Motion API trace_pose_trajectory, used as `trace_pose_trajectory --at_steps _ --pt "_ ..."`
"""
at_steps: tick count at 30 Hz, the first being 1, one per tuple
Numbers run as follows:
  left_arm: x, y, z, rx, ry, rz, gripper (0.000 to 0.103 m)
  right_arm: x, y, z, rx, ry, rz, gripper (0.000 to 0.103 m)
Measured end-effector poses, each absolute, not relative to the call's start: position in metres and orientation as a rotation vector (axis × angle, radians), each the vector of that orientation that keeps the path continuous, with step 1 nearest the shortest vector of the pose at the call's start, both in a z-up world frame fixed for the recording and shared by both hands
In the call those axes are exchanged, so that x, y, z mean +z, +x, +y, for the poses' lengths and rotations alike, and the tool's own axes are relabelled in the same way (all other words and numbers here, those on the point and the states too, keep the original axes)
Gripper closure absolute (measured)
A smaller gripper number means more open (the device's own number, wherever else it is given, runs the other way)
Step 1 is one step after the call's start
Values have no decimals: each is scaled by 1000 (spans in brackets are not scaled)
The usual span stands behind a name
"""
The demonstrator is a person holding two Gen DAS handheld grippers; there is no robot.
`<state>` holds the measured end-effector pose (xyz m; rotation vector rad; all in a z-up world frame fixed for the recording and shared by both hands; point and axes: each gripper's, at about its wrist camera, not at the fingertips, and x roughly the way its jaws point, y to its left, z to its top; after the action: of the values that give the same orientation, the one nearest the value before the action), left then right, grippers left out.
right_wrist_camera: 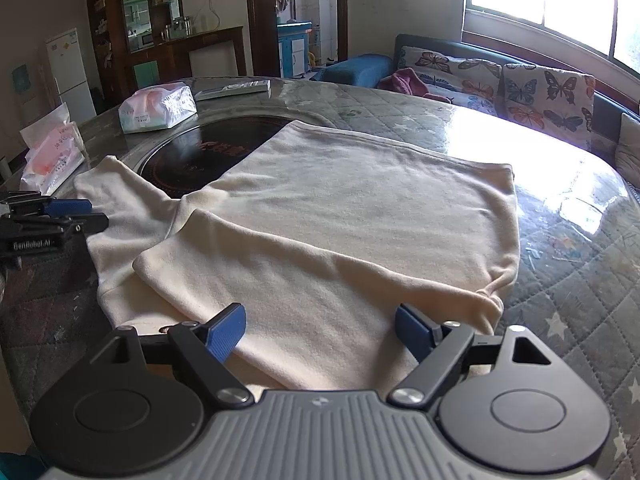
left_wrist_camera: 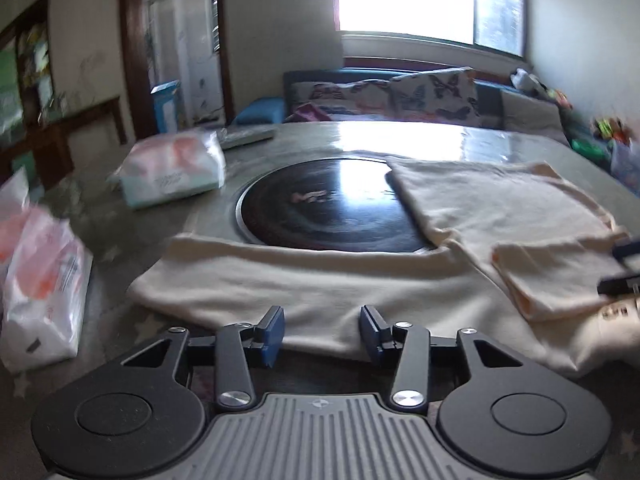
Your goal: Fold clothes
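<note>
The cream garment lies partly over the round black hob on the surface, one sleeve folded in, the other spread; left gripper and right gripper fingers gape empty.

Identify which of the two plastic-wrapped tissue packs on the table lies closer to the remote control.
The flat tissue pack beyond the dark round hob, right beside the remote control. The other pack sits at the table's left edge, nearer the left gripper.

FREE: tabletop lying bare at frame right | BLOCKING: tissue packs sitting upper left, remote lying behind
</note>
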<state>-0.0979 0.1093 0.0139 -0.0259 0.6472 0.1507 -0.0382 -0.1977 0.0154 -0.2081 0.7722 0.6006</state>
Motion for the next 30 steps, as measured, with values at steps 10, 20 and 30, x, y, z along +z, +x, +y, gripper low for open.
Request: trace_pose_trajectory --at_steps 10,20,30 --pt "26 -100 173 450 -252 609 58 22 -40 -198 605 -190 757 19" --pt "21 -89 205 524 -336 624 69 31 -46 -192 622 -197 725 22" --pt "30 -88 198 495 -338 590 91 31 -46 -196 616 -159 727 30"
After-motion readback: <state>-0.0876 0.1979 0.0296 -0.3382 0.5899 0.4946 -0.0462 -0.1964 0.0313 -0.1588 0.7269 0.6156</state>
